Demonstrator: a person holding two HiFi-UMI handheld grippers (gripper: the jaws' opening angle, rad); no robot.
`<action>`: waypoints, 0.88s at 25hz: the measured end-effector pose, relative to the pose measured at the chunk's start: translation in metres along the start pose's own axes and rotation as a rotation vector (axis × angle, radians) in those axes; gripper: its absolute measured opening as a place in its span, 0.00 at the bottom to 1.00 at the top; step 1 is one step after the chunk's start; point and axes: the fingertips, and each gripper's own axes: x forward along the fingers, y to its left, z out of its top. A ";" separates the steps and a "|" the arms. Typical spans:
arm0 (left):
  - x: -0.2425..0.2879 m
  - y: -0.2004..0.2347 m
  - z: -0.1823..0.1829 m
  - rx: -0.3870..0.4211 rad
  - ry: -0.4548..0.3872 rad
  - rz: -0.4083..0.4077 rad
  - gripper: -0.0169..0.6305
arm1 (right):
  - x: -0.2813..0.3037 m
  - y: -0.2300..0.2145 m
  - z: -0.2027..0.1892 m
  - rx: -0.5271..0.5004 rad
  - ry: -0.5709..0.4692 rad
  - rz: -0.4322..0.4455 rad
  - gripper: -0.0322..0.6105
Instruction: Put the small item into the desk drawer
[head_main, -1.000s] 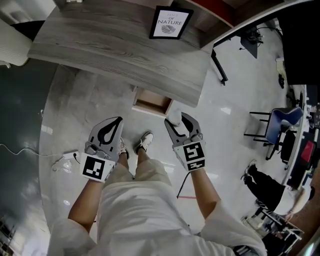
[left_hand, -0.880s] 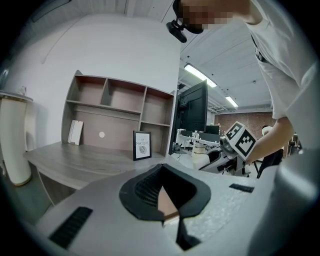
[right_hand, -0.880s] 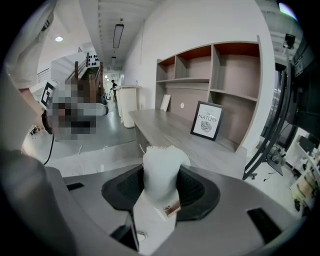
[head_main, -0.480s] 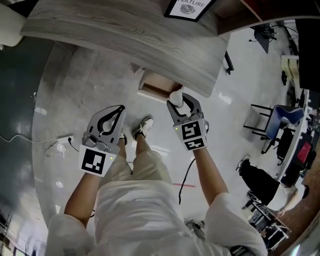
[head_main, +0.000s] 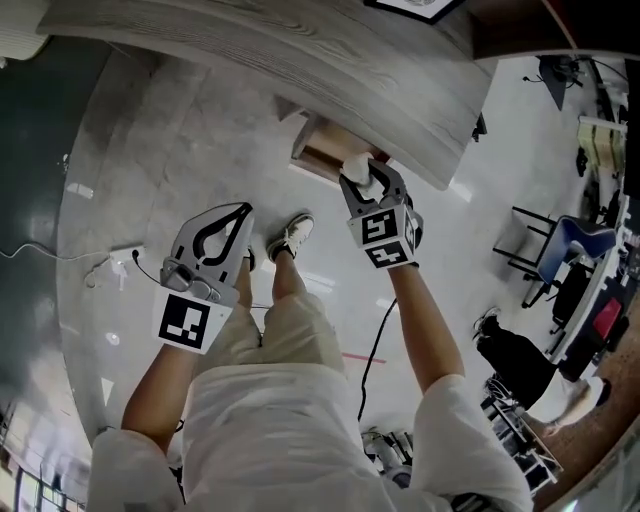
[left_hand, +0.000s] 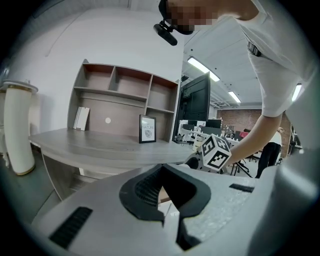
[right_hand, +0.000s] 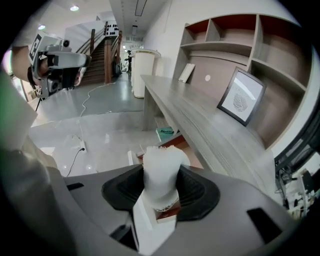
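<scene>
A small white item (head_main: 358, 167) with a frilled edge sits between the jaws of my right gripper (head_main: 364, 178), which is shut on it. It hangs just above the front of the open wooden drawer (head_main: 322, 152) under the grey desk (head_main: 300, 60). In the right gripper view the small white item (right_hand: 161, 167) stands upright in my right gripper (right_hand: 161, 189), with the drawer (right_hand: 186, 145) right behind it. My left gripper (head_main: 236, 212) is lower left over the floor, shut and holding nothing. The left gripper view shows my left gripper (left_hand: 162, 172) pointing at the desk (left_hand: 100, 147).
A framed print (right_hand: 243, 97) stands on the desk below wall shelves (right_hand: 235, 35). The person's shoes (head_main: 290, 235) are on the glossy floor. A power strip with cable (head_main: 125, 262) lies at the left. Chairs (head_main: 580, 240) stand at the right, and a tall white bin (left_hand: 20, 130) by the desk end.
My right gripper has carried the white item forward, up to the open drawer's front. The left gripper has stayed about where it was.
</scene>
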 end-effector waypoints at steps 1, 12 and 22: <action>0.000 -0.002 -0.005 0.026 0.013 -0.012 0.04 | 0.005 0.000 -0.003 0.000 0.007 0.000 0.33; -0.003 -0.005 -0.022 0.035 0.057 -0.009 0.04 | 0.041 -0.001 -0.010 -0.050 0.053 0.012 0.33; 0.002 -0.013 -0.030 0.044 0.075 -0.016 0.04 | 0.062 -0.003 -0.022 -0.109 0.107 0.043 0.33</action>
